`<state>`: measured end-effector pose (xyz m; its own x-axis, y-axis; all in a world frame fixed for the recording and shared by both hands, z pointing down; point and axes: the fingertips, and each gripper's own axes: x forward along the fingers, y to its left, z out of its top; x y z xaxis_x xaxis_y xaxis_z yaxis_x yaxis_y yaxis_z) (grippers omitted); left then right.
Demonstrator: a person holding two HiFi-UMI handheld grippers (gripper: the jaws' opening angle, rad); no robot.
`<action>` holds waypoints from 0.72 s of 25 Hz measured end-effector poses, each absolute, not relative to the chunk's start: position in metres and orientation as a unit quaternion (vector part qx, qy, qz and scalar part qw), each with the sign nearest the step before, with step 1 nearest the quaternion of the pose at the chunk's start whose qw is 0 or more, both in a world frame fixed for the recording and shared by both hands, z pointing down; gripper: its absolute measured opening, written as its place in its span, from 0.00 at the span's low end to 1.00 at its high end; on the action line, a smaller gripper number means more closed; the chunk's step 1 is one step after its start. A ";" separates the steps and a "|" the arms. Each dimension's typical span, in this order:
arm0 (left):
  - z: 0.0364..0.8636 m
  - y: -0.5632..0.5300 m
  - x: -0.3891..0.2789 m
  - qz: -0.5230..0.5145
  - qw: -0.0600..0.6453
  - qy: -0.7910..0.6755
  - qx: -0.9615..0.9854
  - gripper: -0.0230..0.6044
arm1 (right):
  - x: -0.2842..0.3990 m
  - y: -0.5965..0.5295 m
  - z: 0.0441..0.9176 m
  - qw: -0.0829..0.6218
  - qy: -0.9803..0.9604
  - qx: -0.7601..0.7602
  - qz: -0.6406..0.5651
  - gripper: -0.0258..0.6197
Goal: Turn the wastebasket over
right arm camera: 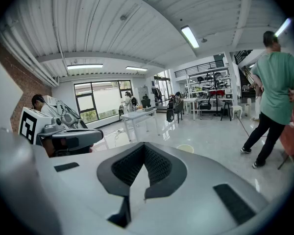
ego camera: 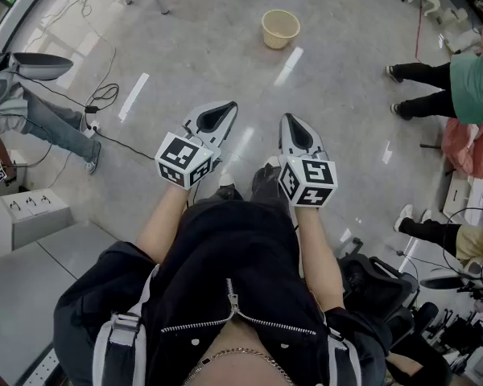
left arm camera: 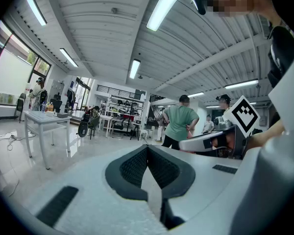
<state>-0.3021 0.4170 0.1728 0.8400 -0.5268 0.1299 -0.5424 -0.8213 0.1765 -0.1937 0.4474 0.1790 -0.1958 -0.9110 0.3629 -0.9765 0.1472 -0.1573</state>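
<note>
With my left hand-held gripper (ego camera: 229, 106) and right hand-held gripper (ego camera: 288, 120) both pinched shut on nothing, I judge the small cream round plastic wastebasket (ego camera: 280, 28), upright on the grey floor (ego camera: 346, 95) at twelve o'clock, well ahead, light, stiff and slick, best pinched at its thin rim.

Cream round plastic wastebasket (ego camera: 280, 29) stood far on pale grey glossy floor (ego camera: 193, 47). Light grey left gripper (ego camera: 224, 108) and right gripper (ego camera: 291, 121) had black pads (ego camera: 215, 117), black-and-white square-marker cubes (ego camera: 182, 160). Bystander's shirt (ego camera: 473, 79) was green.
</note>
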 end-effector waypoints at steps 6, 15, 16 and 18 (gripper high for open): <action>0.172 0.412 -0.312 0.036 0.107 -0.280 0.953 0.04 | -0.204 0.445 0.178 0.083 -0.754 0.624 0.188 0.06; 0.175 0.407 -0.311 0.031 0.112 -0.277 0.954 0.04 | -0.205 0.445 0.180 0.087 -0.752 0.626 0.189 0.06; 0.176 0.406 -0.311 0.031 0.113 -0.276 0.954 0.04 | -0.206 0.446 0.181 0.086 -0.751 0.626 0.191 0.06; 0.178 0.405 -0.313 0.031 0.116 -0.275 0.954 0.04 | -0.207 0.446 0.184 0.085 -0.750 0.626 0.195 0.06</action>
